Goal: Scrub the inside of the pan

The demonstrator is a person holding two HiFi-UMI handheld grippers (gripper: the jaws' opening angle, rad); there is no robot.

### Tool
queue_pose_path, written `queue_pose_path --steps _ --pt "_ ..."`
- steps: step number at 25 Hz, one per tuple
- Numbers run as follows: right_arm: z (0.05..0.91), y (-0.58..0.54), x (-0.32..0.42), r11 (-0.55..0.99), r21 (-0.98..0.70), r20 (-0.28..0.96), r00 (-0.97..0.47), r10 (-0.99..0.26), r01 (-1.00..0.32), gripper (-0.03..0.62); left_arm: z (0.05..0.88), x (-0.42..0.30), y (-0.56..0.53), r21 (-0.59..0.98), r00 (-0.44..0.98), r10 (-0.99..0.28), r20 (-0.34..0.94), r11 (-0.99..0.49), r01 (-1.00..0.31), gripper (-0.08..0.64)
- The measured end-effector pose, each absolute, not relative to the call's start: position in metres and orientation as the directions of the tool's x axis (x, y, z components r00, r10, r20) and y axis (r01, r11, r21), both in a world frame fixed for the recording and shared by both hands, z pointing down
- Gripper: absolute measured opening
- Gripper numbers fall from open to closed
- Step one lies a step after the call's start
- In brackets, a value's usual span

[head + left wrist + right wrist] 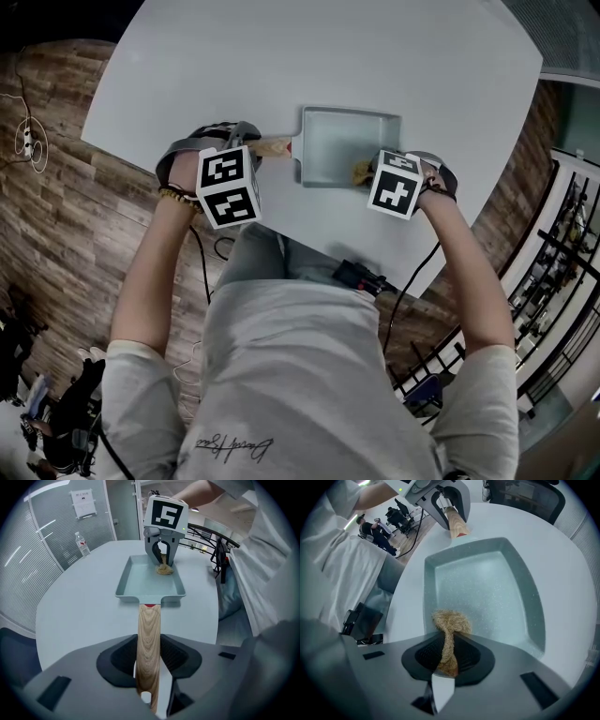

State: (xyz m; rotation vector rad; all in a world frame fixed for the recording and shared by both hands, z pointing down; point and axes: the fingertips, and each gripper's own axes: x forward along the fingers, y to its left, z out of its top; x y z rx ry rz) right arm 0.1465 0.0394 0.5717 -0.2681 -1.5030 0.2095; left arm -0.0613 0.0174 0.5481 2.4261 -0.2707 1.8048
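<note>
A square pale-green pan (pixel 330 148) (pixel 140 581) (pixel 487 588) lies on the grey table. Its wooden handle (pixel 148 648) (pixel 272 146) points left in the head view, and my left gripper (pixel 148 665) (pixel 246 150) is shut on it. My right gripper (pixel 447 653) (pixel 373 174) is shut on a tan fibre scrubber (pixel 450 623) (pixel 163 568) (pixel 361 172). The scrubber's tuft rests on the pan's floor at the near right corner in the head view, close to the pan's wall.
The pan sits near the front edge of the round table (pixel 234 66). A water bottle (pixel 82 544) stands at the table's far side in the left gripper view. A black device with a cable (pixel 361 277) hangs at the person's waist. Wood floor (pixel 47 225) and railings (pixel 562 281) surround the table.
</note>
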Motion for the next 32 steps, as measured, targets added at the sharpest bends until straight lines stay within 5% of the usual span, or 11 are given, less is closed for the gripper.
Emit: queue_pose_path --steps 20,32 --pt "0.568 0.039 0.143 0.955 -0.294 0.956 -0.011 0.294 -0.048 0.069 0.550 -0.059 0.023 0.000 0.246 -0.033 0.969 -0.991 -0.133 0.155" --pt "0.553 0.031 0.133 0.970 -0.182 0.977 -0.138 0.161 -0.160 0.069 0.540 -0.057 0.019 0.023 0.262 -0.009 0.965 -0.992 -0.120 0.198"
